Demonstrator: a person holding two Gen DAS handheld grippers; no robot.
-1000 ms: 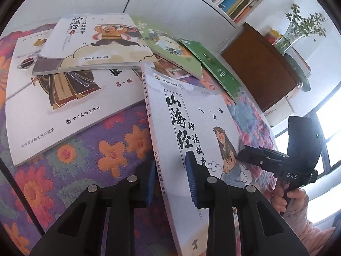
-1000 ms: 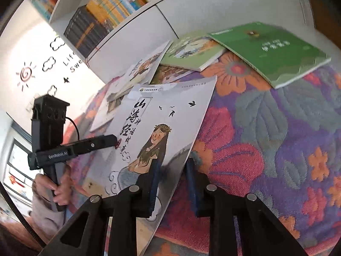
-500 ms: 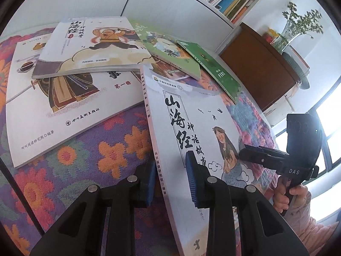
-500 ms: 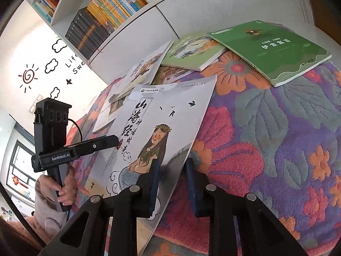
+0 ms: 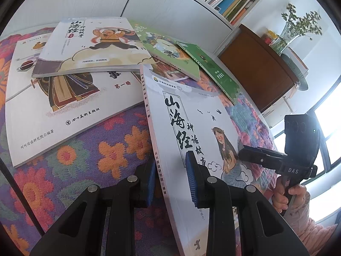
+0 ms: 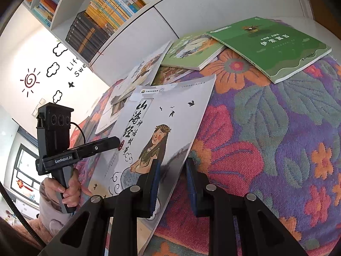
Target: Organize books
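Floral-clothed table, white bookshelf behind. Item: white picture book, long-haired girl on cover, lifted off the cloth at its near end. Left tool clamps its spine edge; right tool clamps the opposite edge. Adjacent: four overlapping books, lying flat.

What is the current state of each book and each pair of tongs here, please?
Mermaid book: lifted, tilted, gripped at both side edges.
Left tongs: shut on its spine edge.
Right tongs: shut on its opposite edge.
Dark green book: lying flat, closed.
Warrior book: closed, stacked on another.
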